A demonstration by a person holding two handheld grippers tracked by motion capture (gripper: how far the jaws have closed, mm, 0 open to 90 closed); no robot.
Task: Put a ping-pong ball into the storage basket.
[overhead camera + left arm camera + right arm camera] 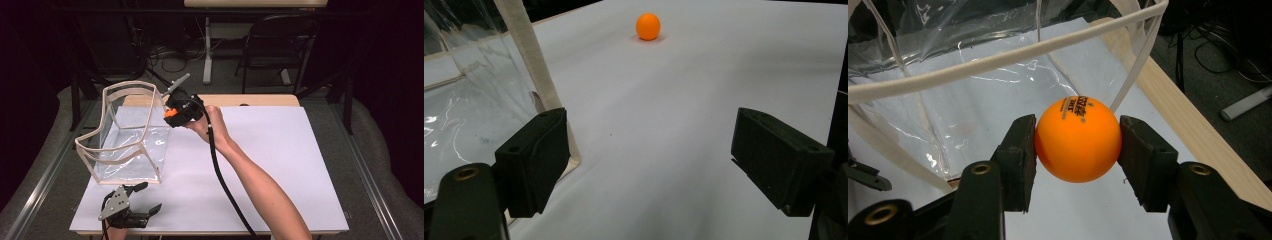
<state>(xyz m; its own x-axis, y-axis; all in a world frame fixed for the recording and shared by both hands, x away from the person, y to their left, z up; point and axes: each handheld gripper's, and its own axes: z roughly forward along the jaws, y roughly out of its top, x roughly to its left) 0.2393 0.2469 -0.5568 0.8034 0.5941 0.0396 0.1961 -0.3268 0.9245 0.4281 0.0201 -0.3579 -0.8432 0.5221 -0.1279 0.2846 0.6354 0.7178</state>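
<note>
1. Right now the right gripper (pixel 1078 145) is clamped on an orange ball (pixel 1079 139), one pad on each side of it; in the high view the ball (pixel 170 113) sits just beside the far right corner of the clear bag (pixel 131 137).
2. That bag is a transparent plastic one with a pale fabric rim (pixel 998 61), standing open on the white table cover (pixel 280 160); the ball is held near the rim, not yet inside.
3. The left gripper (pixel 137 200) rests low at the near edge of the table with its jaws wide apart and nothing between them, just beside the bag's near corner.
4. A second orange ball (pixel 648 26) lies loose on the cover, well apart from the left gripper.
5. Risk: the ball is smooth and round, so a pinch off its middle could let it squirt out before it clears the rim.
6. Risk: the bag looks light and floppy, and nothing holds it; a nudge from the right gripper on the rim could tip or fold it.
7. Risk: released too early, the ball would likely bounce off the rim and roll away across the table.
</note>
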